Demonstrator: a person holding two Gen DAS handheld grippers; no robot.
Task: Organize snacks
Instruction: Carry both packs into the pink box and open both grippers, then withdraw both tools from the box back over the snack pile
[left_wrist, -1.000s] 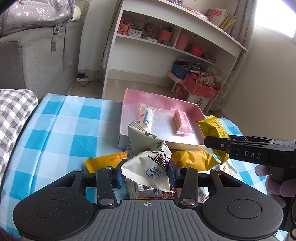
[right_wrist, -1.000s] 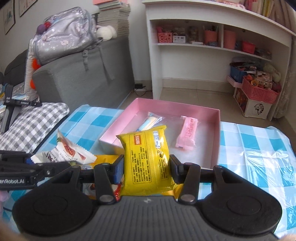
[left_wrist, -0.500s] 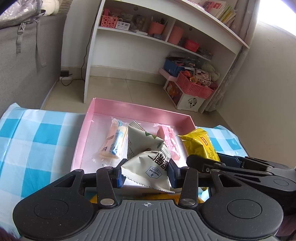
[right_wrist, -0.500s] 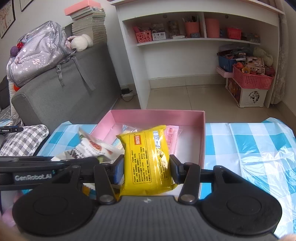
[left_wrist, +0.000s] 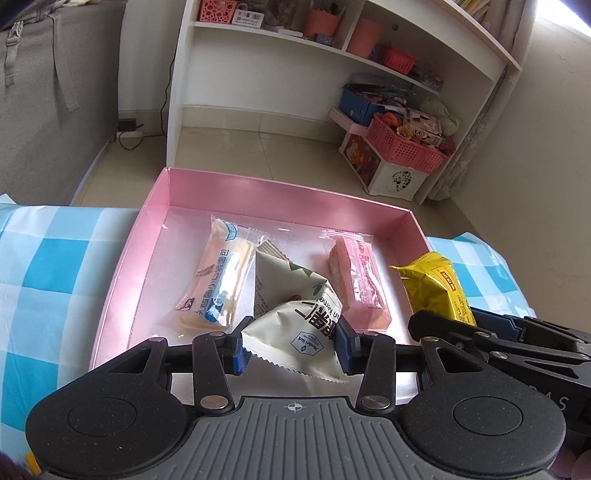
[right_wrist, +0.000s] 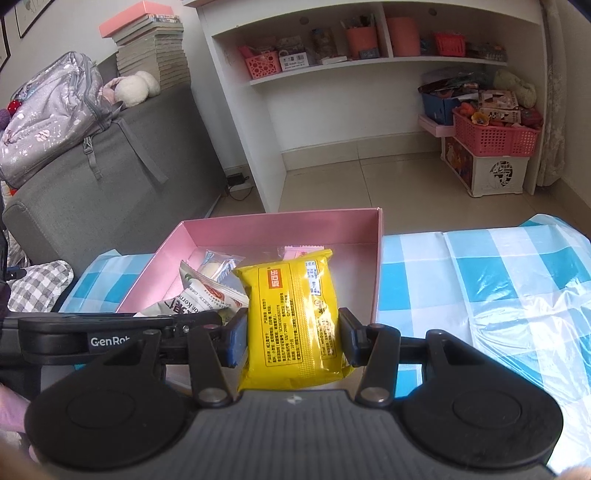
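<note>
Both tongs carry snacks over the shallow pink cardboard box (left_wrist: 147, 236): the left tongs (left_wrist: 291, 341) grip a cream-white crinkled packet (left_wrist: 295, 325), the right tongs (right_wrist: 291, 339) a yellow foil packet (right_wrist: 295, 314). Next, I think, lowering and releasing inside.

Two packets in your grip over the pink box, two more lying inside it.

Your cream triangular packet (left_wrist: 295, 325) with black lettering is pinched at its sides above the near half of the pink box (left_wrist: 280, 192); your yellow packet (right_wrist: 295, 317) stands upright, printed back toward you, by the box's right wall. On the box floor a pale bread packet with blue print (left_wrist: 218, 280) lies lengthwise at left, a pink bar (left_wrist: 360, 280) at right.
</note>
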